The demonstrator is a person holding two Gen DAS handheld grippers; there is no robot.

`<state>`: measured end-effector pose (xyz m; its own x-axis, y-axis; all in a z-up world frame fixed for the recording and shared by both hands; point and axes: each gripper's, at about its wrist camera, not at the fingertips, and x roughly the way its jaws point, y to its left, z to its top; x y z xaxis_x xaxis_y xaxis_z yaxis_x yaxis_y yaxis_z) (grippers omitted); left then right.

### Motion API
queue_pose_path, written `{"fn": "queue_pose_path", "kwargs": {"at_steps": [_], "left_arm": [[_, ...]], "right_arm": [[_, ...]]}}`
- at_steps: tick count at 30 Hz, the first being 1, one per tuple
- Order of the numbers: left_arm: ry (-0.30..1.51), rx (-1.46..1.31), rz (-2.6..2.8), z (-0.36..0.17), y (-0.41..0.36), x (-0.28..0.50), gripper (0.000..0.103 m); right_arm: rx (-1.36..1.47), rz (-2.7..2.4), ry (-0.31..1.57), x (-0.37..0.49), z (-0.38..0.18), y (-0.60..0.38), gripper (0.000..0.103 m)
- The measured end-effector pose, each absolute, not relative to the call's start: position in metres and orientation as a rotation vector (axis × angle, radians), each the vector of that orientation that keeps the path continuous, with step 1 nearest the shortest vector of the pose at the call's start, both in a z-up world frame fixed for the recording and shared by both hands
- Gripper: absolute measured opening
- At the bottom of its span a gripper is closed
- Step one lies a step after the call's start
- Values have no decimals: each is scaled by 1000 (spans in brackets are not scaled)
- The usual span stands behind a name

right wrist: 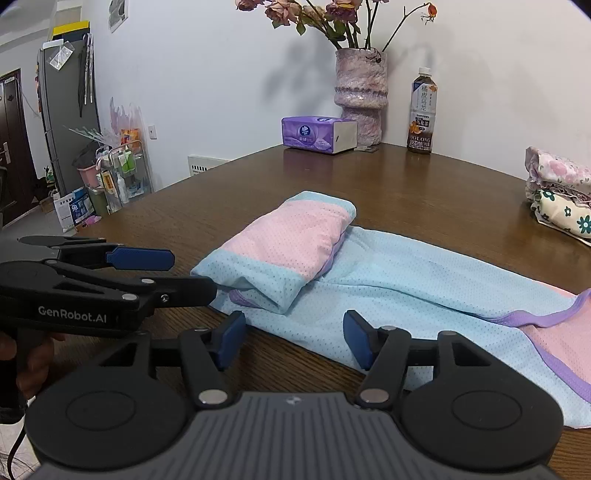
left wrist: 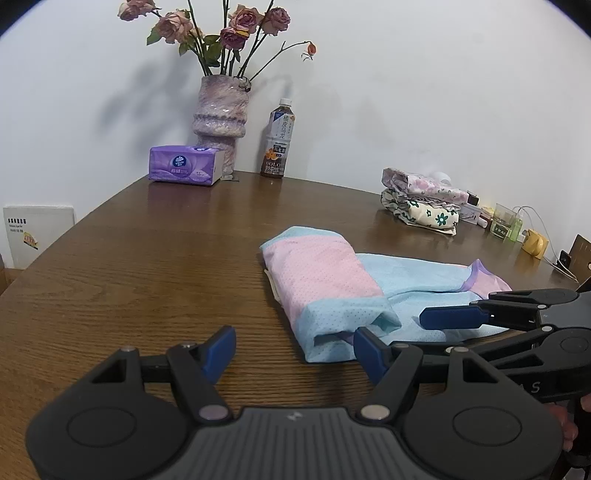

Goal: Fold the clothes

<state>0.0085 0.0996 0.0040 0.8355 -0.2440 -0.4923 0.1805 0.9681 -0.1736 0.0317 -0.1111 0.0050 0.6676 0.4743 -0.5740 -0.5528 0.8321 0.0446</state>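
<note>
Readable, left to right in the right wrist view: "GenRobot.AI" on the left gripper (right wrist: pixel 173 273), a purple tissue pack (right wrist: pixel 319 134) at 12 o'clock, a vase (right wrist: pixel 360 96) holding dried roses (right wrist: pixel 325 11), a tea bottle (right wrist: pixel 421 114) marked "OOLONG" at 1 o'clock. Spread on the wooden table (right wrist: pixel 424 184), long axis running 10 to 4 o'clock: a blue and pink dotted garment (right wrist: pixel 406 273), its left end folded over into a thick pad, purple-trimmed end toward 4 o'clock, folded floral clothes (right wrist: pixel 557 188) beyond at 2 o'clock. Both tongs spread, pinching nothing: left gripper beside the folded end, right gripper (right wrist: pixel 293 339) over the near edge.
</note>
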Motion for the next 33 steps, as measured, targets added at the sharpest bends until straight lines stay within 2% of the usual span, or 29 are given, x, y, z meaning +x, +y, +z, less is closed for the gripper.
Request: {"fn": "queue_pose_path", "kwargs": {"at_steps": [33], "left_arm": [[513, -113, -207, 5, 98, 4, 70]], "right_arm": [[-131, 569, 589, 28, 5, -113, 64]]}}
